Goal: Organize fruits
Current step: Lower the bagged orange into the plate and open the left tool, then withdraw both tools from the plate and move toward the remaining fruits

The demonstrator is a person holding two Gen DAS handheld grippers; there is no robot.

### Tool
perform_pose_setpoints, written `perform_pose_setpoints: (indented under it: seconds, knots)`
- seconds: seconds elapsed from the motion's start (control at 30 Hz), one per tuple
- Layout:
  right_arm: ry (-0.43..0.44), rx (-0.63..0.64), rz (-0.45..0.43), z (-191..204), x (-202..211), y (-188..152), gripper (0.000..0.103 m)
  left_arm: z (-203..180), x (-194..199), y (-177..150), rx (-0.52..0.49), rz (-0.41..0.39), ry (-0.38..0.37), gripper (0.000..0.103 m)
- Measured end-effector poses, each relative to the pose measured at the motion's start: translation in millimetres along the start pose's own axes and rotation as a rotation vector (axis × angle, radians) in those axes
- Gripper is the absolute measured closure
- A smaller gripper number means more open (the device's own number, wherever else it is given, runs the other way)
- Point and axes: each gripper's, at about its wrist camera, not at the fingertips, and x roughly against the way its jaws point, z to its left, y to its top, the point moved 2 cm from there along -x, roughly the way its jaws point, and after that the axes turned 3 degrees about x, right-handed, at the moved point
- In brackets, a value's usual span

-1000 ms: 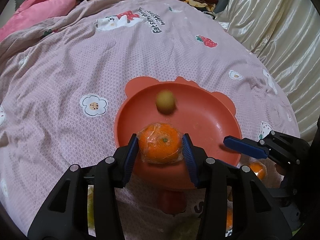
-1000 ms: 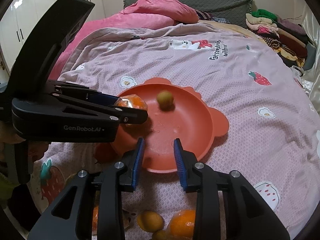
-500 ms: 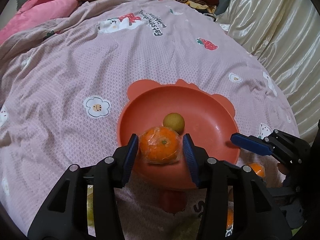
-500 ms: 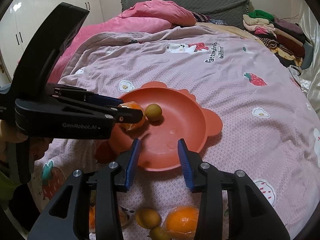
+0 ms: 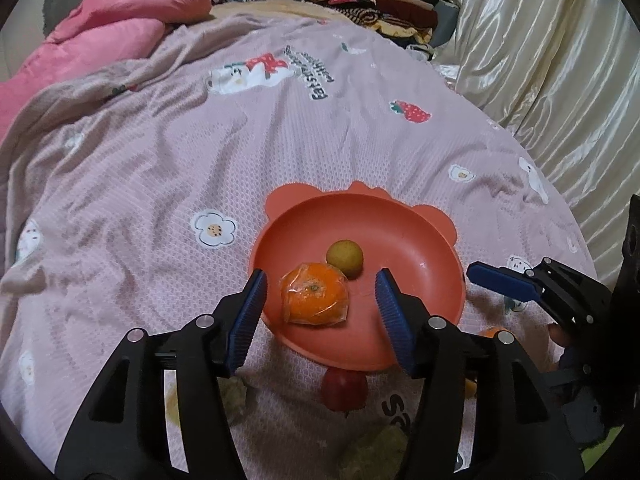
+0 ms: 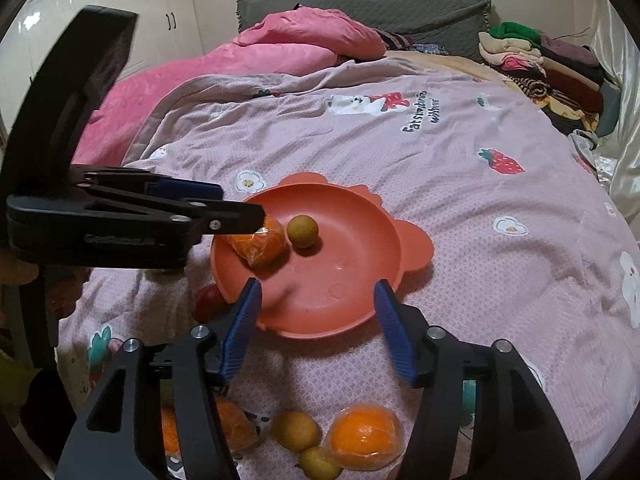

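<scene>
Plate (image 5: 420,248) is sitting on the bed's pink quilt (image 5: 160,160), and the wrapped orange (image 5: 314,300) is now lying in it, touching or just beside a small yellow-green fruit (image 5: 345,258). Left gripper (image 5: 322,308) has its fingers spreading apart, the orange sits between them but the pads aren't pressing on it, so it looks let go. Right gripper (image 6: 316,312) is opening too, with nothing between its fingers, just hanging over the plate's near rim. More fruit waits on the quilt by the right one: another wrapped orange (image 6: 364,436), a couple of small yellowish fruits (image 6: 295,430), and a red fruit (image 6: 208,300) tucked against the plate's edge. My guess on handling: these oranges are light and firm-ish but will squish if clamped hard, and the plastic wrap probably makes them slippery, so grab across the widest middle, not on loose film. The round little ones will likely roll on a soft quilt.
</scene>
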Motion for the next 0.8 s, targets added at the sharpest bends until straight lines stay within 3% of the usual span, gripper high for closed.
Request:
perform_pose_setpoints:
  seconds: [0.27, 0.8]
  knots:
    - [-0.029, -0.026, -0.033, -5, 12, 0, 0.031, -6, 15, -6, -0.020, -0.045, 0.022, 0.049]
    - [-0.066, -0.060, -0.095, -11, 39, -4, 0.019, -12, 41, -14, -0.039, -0.114, 0.051, 0.037]
